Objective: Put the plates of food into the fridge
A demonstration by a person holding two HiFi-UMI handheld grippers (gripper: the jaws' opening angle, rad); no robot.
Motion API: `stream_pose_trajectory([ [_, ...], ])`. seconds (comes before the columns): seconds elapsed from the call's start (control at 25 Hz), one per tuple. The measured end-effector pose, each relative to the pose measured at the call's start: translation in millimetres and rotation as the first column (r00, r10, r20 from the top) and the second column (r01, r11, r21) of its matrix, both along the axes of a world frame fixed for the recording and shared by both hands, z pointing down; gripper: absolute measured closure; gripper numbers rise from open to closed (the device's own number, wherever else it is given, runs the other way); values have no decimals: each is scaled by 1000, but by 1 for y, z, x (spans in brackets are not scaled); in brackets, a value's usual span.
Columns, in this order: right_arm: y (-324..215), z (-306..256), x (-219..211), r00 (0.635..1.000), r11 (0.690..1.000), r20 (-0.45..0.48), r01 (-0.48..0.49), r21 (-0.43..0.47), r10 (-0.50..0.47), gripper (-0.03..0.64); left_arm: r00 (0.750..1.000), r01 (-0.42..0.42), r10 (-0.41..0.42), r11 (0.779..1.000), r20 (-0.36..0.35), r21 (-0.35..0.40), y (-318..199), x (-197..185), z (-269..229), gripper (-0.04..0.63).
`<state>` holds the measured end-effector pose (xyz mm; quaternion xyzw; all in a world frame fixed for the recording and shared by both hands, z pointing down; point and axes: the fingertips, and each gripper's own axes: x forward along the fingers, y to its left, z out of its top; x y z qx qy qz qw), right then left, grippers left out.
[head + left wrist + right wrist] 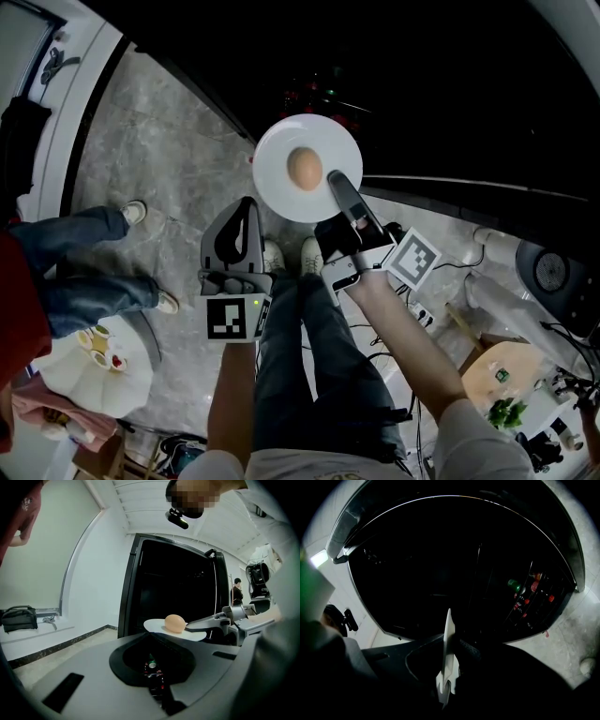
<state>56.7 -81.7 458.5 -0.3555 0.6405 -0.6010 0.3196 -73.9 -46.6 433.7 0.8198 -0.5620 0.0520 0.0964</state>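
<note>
Right gripper clamps the plate by its rim before the dark open fridge; left gripper closed, empty.

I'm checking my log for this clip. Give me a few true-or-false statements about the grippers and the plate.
1. The right gripper holds the white plate by its rim. True.
2. Two pieces of food lie on the plate. False: only one round tan piece of food lies on it.
3. The left gripper also grips the plate. False: it is apart from the plate, shut on nothing.
4. Another person's jeans show at the left. True.
</note>
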Motion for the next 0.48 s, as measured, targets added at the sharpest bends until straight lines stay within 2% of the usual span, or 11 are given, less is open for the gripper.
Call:
stream_pose_trajectory([
  [0.48, -17, 10, -4, 1000, 1000, -8, -14, -14, 13, 586, 1000, -11, 11, 1000, -8, -7, -15, 2, 10, 589],
])
